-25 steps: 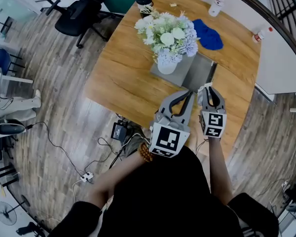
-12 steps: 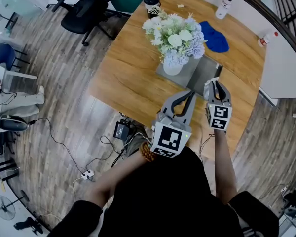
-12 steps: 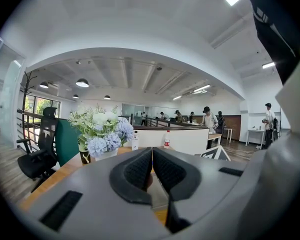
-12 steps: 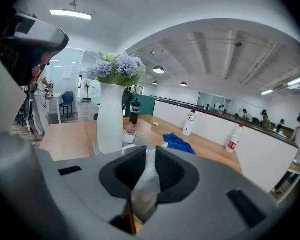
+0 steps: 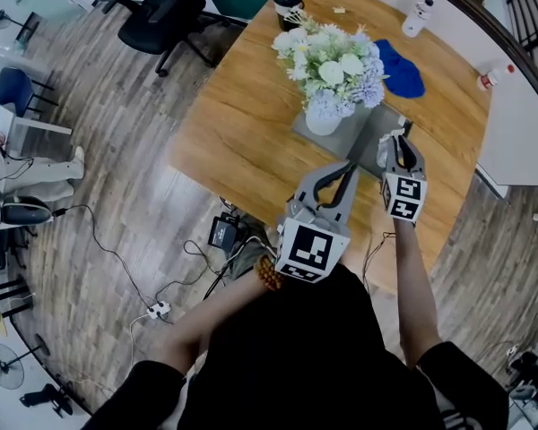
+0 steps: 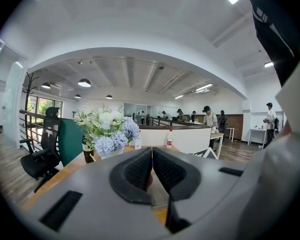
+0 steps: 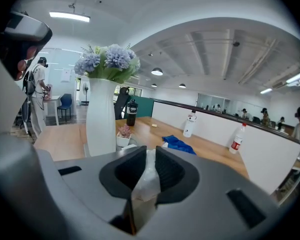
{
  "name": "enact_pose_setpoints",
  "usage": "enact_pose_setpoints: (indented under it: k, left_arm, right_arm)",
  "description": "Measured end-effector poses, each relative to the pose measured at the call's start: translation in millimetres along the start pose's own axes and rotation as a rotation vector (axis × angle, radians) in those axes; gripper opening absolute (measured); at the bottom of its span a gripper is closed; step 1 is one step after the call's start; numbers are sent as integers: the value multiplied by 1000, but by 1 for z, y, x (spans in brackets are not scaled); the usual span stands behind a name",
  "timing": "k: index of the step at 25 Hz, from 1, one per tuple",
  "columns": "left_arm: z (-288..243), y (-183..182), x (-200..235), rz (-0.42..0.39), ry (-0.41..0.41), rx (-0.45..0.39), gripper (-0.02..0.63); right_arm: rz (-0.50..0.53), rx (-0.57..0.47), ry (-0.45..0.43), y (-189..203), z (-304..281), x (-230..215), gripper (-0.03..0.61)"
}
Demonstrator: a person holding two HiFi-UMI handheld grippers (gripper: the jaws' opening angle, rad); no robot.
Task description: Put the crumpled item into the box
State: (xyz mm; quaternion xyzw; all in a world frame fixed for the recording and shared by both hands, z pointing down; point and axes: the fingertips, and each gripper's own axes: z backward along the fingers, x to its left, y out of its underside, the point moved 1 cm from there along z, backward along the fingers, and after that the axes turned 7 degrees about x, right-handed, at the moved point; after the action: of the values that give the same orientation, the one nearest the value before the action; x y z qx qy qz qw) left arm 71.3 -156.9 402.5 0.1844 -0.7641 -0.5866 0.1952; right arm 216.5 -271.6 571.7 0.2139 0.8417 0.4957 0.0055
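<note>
Two hand-held grippers were over a wooden table [image 5: 242, 124]. The right gripper [image 7: 149, 154] was clamped on the crumpled item [image 7: 146, 181], a pale, translucent wad pinched flat between the pads. The left gripper [image 6: 152, 156] had its jaws pressed together with nothing between them.

In the head view, the right gripper hovered just over the near edge of the grey box [image 5: 374, 141], so the item was in the air there, not yet inside.

The likeliest trouble was the white vase [image 7: 101, 119] of flowers, which stood just left of the right gripper at the box's far side; a sideways swing could tip it. The wad also looked light and springy, so it might cling to a pad on release or slide out early.

The item's long axis ran along the jaws, its far end pointing forward, away from the person, and its loose tail trailing back toward the gripper body.
</note>
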Motion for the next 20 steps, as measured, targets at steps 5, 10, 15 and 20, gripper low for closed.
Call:
enact_pose_setpoints:
  k: [5,10,15,20]
  left_arm:
    - [1,2,5,4,-10,5,26]
    - [1,3,9,9,-16,7,26]
    - [-2,4,9,14,-16,7,26]
    - [-7,6,14,18,-23,12,26]
  right_arm:
    - [17,12,-3,6,-22,-3,67]
    - [-16,55,16,25,-49,-13,66]
    - [21,136,-2,48,-75,-14,67]
    - [-35,220,-25,71,-96,-18,67]
